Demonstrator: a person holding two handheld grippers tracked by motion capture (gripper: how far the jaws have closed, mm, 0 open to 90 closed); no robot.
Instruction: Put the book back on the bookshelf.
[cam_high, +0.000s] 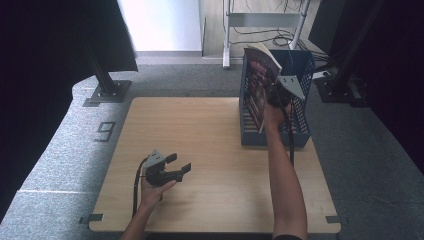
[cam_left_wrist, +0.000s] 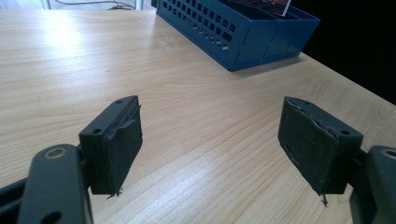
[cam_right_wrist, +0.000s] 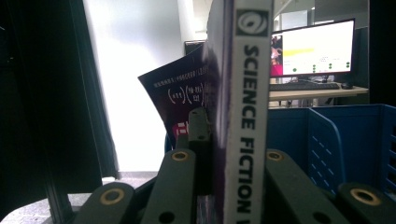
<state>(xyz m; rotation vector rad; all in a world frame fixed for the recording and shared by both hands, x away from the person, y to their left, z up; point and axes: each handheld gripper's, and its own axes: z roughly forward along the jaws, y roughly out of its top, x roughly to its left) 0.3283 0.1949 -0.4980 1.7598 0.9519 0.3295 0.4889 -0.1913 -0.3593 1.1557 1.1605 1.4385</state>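
The right gripper (cam_high: 274, 96) clamps a book (cam_high: 260, 80) by its spine, holding it upright over the blue rack (cam_high: 303, 131); the left gripper (cam_high: 179, 166) rests wide open above the table (cam_high: 210, 150).

Pale wooden table (cam_high: 210, 150) on grey speckled carpet (cam_high: 60, 150). Black number nine marking (cam_high: 105, 131) on the floor beside the left edge. White metal stand (cam_high: 262, 20) with tangled black cables (cam_high: 280, 37) behind. Lit computer monitor (cam_right_wrist: 317, 49) on a far desk.
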